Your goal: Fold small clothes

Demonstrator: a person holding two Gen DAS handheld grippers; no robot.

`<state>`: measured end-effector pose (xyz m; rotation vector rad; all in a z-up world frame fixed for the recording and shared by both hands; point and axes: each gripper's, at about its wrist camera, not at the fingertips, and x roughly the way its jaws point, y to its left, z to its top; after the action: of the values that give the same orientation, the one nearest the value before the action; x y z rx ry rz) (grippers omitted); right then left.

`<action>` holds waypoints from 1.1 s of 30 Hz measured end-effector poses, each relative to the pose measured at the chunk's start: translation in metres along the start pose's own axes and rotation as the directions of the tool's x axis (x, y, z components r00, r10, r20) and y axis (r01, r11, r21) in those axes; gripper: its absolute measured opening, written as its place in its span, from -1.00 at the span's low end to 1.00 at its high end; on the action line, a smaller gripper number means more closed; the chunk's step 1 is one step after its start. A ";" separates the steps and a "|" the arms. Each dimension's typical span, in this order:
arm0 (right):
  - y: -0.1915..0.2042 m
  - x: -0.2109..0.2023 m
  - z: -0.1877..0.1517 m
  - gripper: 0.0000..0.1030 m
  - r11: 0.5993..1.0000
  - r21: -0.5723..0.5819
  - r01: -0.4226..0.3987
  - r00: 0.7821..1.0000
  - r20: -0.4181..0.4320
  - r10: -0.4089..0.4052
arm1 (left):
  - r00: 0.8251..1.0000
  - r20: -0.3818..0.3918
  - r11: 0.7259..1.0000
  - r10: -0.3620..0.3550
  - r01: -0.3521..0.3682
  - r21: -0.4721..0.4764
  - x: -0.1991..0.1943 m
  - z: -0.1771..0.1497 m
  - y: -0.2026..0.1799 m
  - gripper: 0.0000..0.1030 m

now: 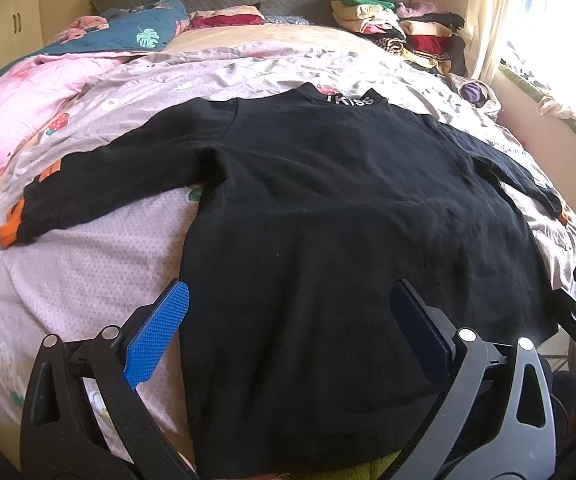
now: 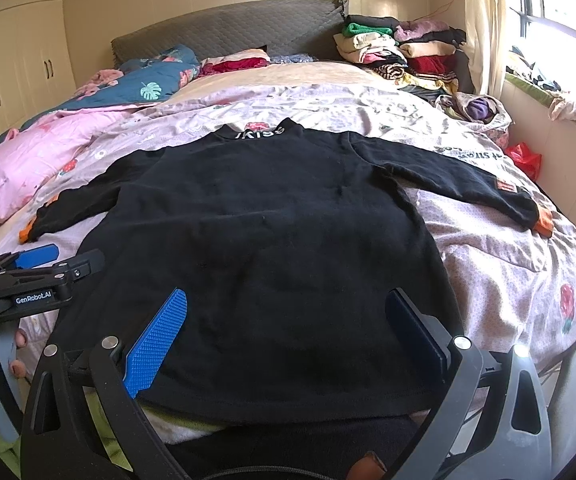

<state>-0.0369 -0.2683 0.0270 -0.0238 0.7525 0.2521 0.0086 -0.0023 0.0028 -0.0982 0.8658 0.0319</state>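
Behind, a grey quilted headboard (image 2: 227, 28). Against it on the right, a heap of folded clothes (image 2: 404, 56). On the left, a teal leaf-print quilt (image 2: 155, 80) and a pink duvet (image 2: 47, 148). By the window, a cream curtain (image 2: 484, 20); low beside the bed, a red bag (image 2: 526, 158).

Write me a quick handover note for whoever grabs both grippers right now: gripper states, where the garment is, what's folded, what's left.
Left gripper: open, empty, over the hem's left part.
Right gripper: open, empty, over the hem's right part.
Black sweater: spread flat on the bed's pink floral sheet, collar toward the headboard, both orange-cuffed sleeves stretched out sideways.
Done: laid out only; no fold made yet.
Left: fold both sleeves in, then the body. Probably stack it with the clothes pile by the headboard.
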 end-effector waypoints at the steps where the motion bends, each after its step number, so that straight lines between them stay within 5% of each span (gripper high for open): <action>1: 0.000 0.001 0.003 0.92 1.000 0.000 0.007 1.000 0.002 -0.007 | 1.000 -0.002 1.000 -0.002 0.002 -0.002 0.001 0.002 0.000 0.83; 15: -0.008 0.031 0.047 0.92 0.999 0.034 0.026 1.000 -0.010 -0.025 | 0.999 0.054 0.999 -0.010 0.013 -0.052 0.018 0.059 0.004 0.83; 33: -0.055 0.068 0.116 0.92 0.988 0.144 0.052 0.999 -0.006 -0.052 | 0.999 0.036 0.996 -0.031 0.034 -0.081 0.053 0.112 -0.013 0.83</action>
<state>0.1015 -0.2943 0.0620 0.0931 0.7702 0.1478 0.1292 -0.0049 0.0354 -0.1877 0.8278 0.0380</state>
